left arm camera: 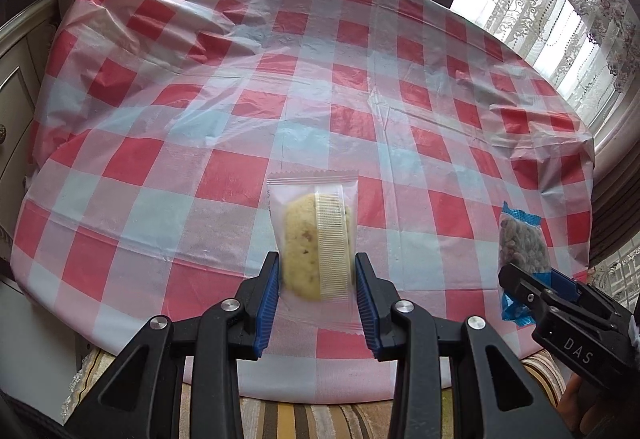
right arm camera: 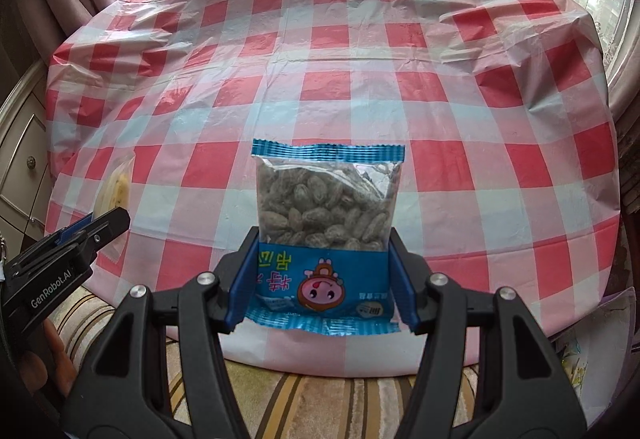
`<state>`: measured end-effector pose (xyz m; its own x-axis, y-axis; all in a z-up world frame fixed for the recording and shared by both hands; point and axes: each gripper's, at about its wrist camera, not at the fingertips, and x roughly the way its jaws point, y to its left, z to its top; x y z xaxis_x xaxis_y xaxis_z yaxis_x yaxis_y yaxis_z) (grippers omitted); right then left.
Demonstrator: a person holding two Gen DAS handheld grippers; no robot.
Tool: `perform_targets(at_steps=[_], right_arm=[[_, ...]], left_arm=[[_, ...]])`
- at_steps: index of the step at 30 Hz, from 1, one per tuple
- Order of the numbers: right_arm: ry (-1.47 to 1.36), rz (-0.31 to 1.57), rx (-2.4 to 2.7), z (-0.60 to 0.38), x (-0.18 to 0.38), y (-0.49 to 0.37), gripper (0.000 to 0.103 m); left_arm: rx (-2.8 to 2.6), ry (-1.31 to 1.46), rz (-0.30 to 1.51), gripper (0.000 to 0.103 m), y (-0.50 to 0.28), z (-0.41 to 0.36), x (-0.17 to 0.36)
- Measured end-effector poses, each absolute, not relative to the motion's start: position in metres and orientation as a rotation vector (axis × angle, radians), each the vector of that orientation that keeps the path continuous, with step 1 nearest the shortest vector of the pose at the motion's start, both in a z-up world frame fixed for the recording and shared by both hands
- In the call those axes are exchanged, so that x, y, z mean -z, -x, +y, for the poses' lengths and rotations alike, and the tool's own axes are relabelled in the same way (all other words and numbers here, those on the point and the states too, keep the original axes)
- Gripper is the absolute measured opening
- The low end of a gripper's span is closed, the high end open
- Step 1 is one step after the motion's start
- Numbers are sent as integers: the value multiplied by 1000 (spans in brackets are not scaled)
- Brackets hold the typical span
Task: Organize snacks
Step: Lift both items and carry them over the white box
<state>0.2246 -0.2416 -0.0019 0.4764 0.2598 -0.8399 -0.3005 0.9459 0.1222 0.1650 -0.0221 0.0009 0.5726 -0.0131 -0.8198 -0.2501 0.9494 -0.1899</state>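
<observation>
My left gripper [left arm camera: 316,271] is shut on a clear-wrapped yellow cake [left arm camera: 312,239], holding it above the near edge of the table. My right gripper [right arm camera: 322,259] is shut on a blue-trimmed clear bag of seeds [right arm camera: 326,207], also over the near edge. In the left wrist view the seed bag [left arm camera: 522,251] and the right gripper [left arm camera: 536,289] show at the right. In the right wrist view the cake [right arm camera: 116,187] and the left gripper [right arm camera: 96,229] show at the left.
The table [left arm camera: 280,87] is covered with a wrinkled red-and-white checked plastic cloth. A striped cushion [right arm camera: 320,395] lies below the near edge. A cabinet [left arm camera: 16,87] stands at the left; curtains and a window [left arm camera: 568,19] are behind and to the right.
</observation>
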Motion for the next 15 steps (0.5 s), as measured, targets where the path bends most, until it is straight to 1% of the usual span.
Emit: perform_targets(at_steps=[15], right_arm=[[-80, 1003, -272, -319, -3, -206, 62]], left_arm=[[-31, 203, 970, 37, -175, -92, -15]])
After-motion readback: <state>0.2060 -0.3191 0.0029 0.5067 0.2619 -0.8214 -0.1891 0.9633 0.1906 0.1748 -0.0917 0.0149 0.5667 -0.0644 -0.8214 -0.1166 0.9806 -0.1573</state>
